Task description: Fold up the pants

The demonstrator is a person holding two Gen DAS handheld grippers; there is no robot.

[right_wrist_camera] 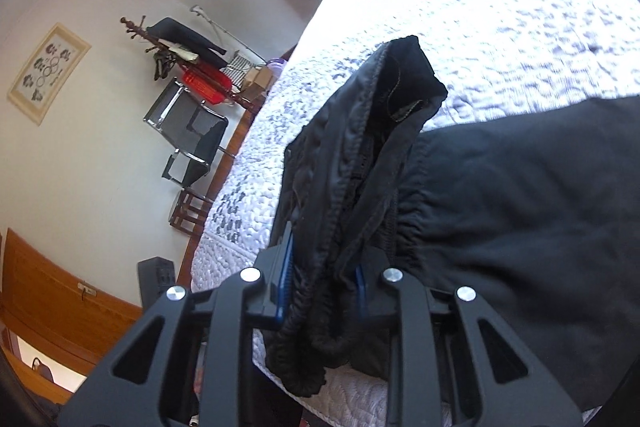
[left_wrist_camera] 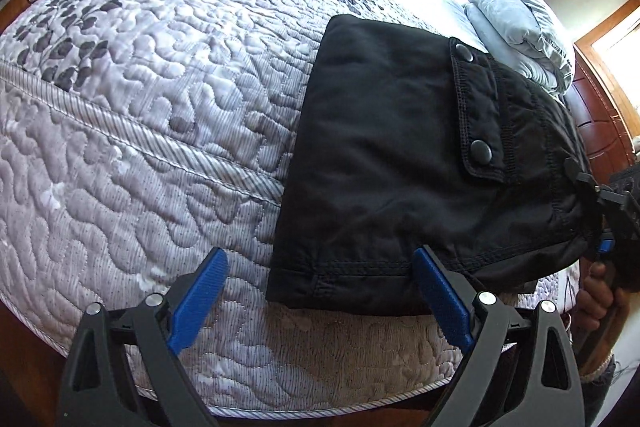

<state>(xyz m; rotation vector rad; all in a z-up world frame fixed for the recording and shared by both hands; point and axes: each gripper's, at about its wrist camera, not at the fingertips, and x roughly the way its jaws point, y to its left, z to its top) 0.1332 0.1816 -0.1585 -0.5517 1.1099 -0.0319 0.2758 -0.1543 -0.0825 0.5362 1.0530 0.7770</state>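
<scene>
While clamped, black pants (right_wrist_camera: 500,207) bunched.

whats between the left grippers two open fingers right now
In the left wrist view, the left gripper spans bare quilted mattress and the hemmed corner of the black pants.

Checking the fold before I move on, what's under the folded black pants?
The black pants lie on the grey quilted mattress, which shows around them. Any lower fabric layers are covered; the right gripper clamps the waistband.
</scene>
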